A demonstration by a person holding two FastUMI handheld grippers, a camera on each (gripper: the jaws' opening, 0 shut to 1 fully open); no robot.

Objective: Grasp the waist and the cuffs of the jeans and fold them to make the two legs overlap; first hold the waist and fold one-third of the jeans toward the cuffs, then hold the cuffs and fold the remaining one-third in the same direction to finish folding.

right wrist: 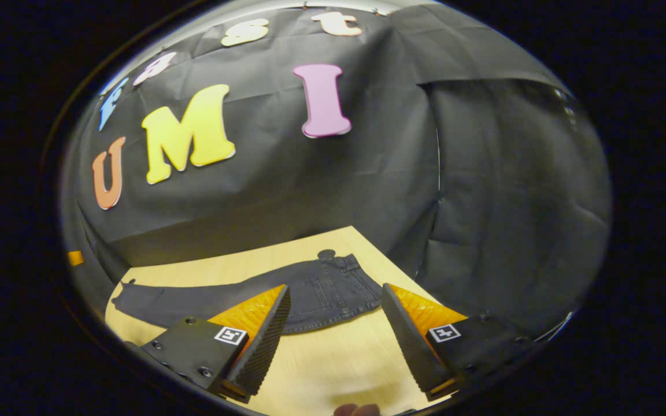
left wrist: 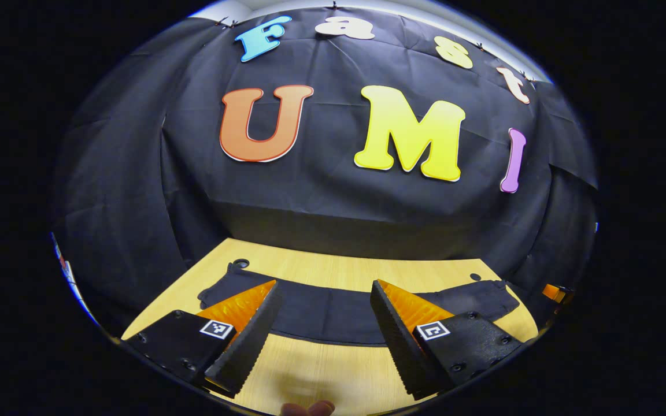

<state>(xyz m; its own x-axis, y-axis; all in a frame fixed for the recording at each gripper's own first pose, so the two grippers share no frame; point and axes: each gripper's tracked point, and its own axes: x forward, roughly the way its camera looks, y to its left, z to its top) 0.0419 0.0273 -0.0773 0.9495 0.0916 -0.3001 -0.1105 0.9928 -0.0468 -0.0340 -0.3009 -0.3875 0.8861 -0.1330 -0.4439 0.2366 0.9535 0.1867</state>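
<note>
Dark jeans point(left wrist: 333, 309) lie flat and stretched out across the wooden table point(left wrist: 321, 375), running left to right. In the right gripper view the jeans point(right wrist: 310, 297) show their waist and back pockets at the right end, the legs trailing off to the left. My left gripper point(left wrist: 324, 323) stands open above the near side of the table, its fingers apart with the jeans' middle seen between them. My right gripper point(right wrist: 336, 332) is open too, hovering before the waist end, nothing between its fingers.
The table's far edge meets the black cloth wall point(left wrist: 333, 190). Bare wood point(right wrist: 333, 358) lies between the jeans and the near edge. A fingertip point(left wrist: 309, 409) shows at the bottom of the left gripper view, another fingertip point(right wrist: 356, 410) at the bottom of the right gripper view.
</note>
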